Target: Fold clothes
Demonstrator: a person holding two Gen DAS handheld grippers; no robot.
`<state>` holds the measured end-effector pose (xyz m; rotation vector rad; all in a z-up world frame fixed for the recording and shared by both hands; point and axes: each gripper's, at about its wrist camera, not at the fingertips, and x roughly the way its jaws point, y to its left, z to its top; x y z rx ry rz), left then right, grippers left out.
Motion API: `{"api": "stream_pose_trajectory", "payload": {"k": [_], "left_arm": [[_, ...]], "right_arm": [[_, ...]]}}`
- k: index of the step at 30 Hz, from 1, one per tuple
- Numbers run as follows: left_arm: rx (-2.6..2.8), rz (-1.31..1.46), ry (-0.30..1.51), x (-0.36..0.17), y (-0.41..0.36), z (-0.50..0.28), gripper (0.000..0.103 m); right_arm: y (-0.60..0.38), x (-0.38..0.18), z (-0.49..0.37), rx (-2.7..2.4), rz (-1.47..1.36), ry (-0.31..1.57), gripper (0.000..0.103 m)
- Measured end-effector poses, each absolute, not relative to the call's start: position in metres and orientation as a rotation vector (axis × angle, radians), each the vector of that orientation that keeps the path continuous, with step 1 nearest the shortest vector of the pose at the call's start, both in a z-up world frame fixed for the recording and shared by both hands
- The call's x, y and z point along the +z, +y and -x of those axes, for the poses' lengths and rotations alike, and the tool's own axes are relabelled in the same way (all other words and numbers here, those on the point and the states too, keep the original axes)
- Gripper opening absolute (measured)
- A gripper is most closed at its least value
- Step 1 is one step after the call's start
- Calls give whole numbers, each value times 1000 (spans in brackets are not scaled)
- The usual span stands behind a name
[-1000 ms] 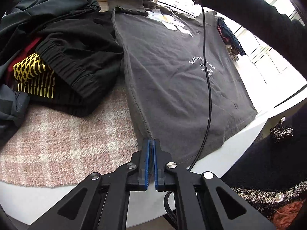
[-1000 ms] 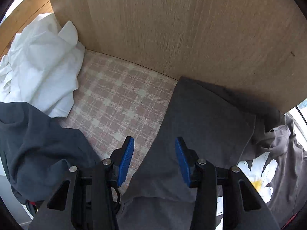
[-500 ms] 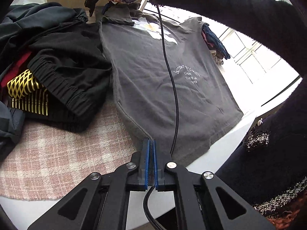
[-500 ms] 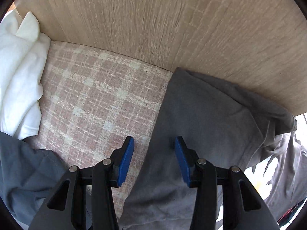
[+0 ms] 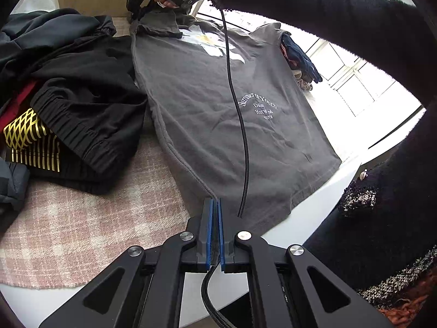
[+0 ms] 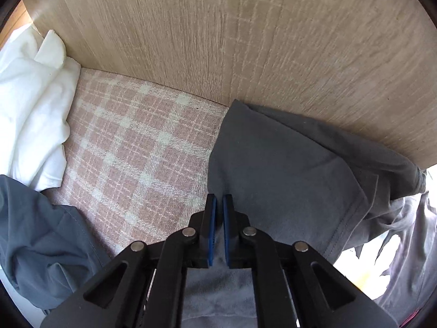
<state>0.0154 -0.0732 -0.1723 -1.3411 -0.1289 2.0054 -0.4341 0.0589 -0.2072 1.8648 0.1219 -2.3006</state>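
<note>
We have the grey T-shirt [image 5: 218,114] spread flat, print side up, across the plaid cloth [image 5: 90,218] on the white bench [image 5: 308,218], so that one long side can be lifted as a single edge; our left tongs [image 5: 215,205] are pinched together on the near hem corner, holding that end taut; our right tongs [image 6: 219,205] are clamped on the shirt's edge by the folded sleeve [image 6: 286,164], up against the wooden panel [image 6: 245,41]; two grips on one side suggest a lengthwise fold comes next; the black garments [image 5: 90,104] and the white one [image 6: 32,104] lie heaped aside, waiting their turn.
</note>
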Motion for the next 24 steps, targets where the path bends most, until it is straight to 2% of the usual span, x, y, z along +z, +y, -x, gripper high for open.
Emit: {"api": "stream_pose_trajectory", "payload": {"k": [5,10,16,24], "left_arm": [[2016,1327,-120,-161,-63,-18,3],[2015,1304,-104,-144,-45,-23,3],[1972,1294,-70,-134,-6,-32,3],[1883,1304,19,-148,58,-37,3]], "right_arm": [[81,-194,420,-2314,-1796,26,5],[105,-170,403,-2354,-1741,22,5],[151,-140,426,-2401,-1697,17,4],[214,-152,414,-2450,-1731,-14,3]]}}
